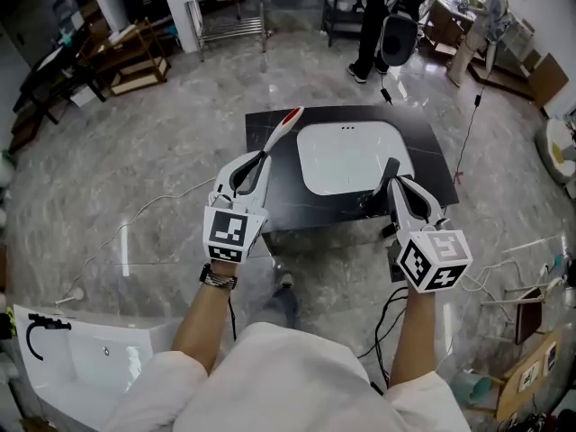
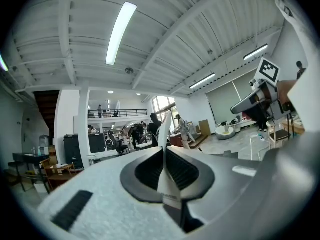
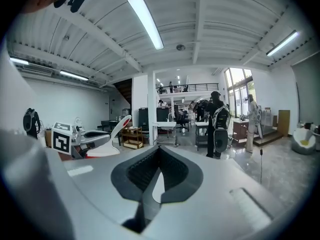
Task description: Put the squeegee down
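The left gripper (image 1: 259, 162) is clamped tight on the white squeegee (image 1: 281, 131), held up in the air with its red tip by the far left corner of the black table (image 1: 432, 156). The right gripper (image 1: 392, 171) has its jaws pressed together with nothing in them, near the table's front edge beside the white basin (image 1: 346, 156). Each gripper's cube (image 1: 228, 232) shows a black-and-white square pattern.

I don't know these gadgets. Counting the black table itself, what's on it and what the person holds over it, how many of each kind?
Left hand-held gripper and right hand-held gripper: 2
Squeegee, clamped in the left one: 1
White basin: 1
Table: 1
Total: 5
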Demonstrator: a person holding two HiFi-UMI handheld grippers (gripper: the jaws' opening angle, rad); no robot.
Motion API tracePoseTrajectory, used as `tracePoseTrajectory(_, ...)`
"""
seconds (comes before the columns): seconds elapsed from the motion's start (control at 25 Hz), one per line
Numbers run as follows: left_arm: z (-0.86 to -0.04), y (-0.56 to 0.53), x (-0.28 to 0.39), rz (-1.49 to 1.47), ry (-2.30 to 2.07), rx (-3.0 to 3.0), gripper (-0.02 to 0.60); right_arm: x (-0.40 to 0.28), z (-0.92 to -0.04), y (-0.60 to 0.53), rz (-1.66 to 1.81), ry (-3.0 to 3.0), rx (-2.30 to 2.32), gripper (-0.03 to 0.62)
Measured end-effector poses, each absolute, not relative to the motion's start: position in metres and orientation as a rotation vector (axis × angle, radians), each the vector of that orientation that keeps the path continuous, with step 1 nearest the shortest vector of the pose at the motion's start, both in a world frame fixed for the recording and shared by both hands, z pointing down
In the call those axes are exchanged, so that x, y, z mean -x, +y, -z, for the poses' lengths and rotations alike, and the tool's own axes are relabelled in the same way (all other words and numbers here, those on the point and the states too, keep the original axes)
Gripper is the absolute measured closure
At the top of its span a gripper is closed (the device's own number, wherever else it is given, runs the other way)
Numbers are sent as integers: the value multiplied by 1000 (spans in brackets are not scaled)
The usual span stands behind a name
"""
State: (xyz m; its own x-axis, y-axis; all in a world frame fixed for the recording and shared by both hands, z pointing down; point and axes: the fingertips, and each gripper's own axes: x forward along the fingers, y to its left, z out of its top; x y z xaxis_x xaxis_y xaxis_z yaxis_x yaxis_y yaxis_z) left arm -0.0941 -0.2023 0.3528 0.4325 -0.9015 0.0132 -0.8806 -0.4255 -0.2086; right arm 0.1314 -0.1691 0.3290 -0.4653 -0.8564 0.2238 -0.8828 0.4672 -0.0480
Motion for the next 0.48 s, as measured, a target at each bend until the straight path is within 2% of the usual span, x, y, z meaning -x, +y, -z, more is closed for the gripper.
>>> tracePoseTrajectory(0.48,-399,-329,122,326,1583,2559,560,-105,-363,-284,-336,-2502,-1515,588)
